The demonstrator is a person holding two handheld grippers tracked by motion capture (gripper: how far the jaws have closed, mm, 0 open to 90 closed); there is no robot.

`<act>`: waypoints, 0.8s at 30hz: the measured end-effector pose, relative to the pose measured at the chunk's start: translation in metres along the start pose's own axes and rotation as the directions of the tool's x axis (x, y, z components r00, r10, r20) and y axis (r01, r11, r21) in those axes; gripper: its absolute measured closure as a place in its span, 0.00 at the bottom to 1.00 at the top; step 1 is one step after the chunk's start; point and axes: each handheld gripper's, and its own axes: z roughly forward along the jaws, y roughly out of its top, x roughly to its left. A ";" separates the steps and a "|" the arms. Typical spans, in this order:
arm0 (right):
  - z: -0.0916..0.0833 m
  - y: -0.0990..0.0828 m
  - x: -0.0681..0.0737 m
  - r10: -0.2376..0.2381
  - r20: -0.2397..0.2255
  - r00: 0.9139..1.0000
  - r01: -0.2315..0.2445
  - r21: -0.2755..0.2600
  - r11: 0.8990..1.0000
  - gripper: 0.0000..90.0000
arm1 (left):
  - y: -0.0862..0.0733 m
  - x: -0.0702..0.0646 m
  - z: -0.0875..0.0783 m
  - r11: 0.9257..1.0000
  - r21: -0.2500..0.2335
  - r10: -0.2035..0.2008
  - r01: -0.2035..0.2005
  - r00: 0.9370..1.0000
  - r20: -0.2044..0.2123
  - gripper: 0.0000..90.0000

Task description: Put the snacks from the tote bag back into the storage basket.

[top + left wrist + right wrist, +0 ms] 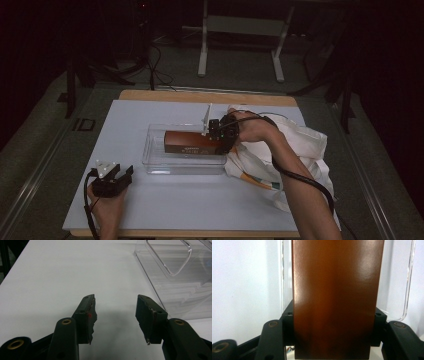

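Closest to me, my left gripper (112, 181) is parked on the white table (165, 200) near the front left corner, and its jaws are spread wide apart with nothing between them, just bare tabletop showing in the gap in the left gripper view. A bit further in, just past those jaws and off to one side, sits the clear plastic bin (155, 162), a long see-through tray lying roughly in the middle of the table. My right arm comes in from the bottom right and crosses over a crumpled white cloth bag (305, 150) that's lying on the right side of the table, touching the bin's right end. My right gripper (220, 135) is at that right end of the bin, and it's clamped on the brown box (192, 142). In the right gripper view the box runs straight out between the two jaws, which press on both its long sides, so that's a solid grasp. The box is lying lengthwise inside the bin, its far end pointing toward the bin's left end; can't tell for sure if it's resting on the bottom or hanging slightly above. Beyond the table it's dark floor, some cables and the white legs of a stand (240, 45).
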 end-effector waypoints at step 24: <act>0.028 0.007 0.002 -0.001 -0.016 1.000 0.001 0.022 1.000 0.48 | 0.000 0.000 0.000 1.000 0.001 0.001 -0.001 1.000 0.000 0.57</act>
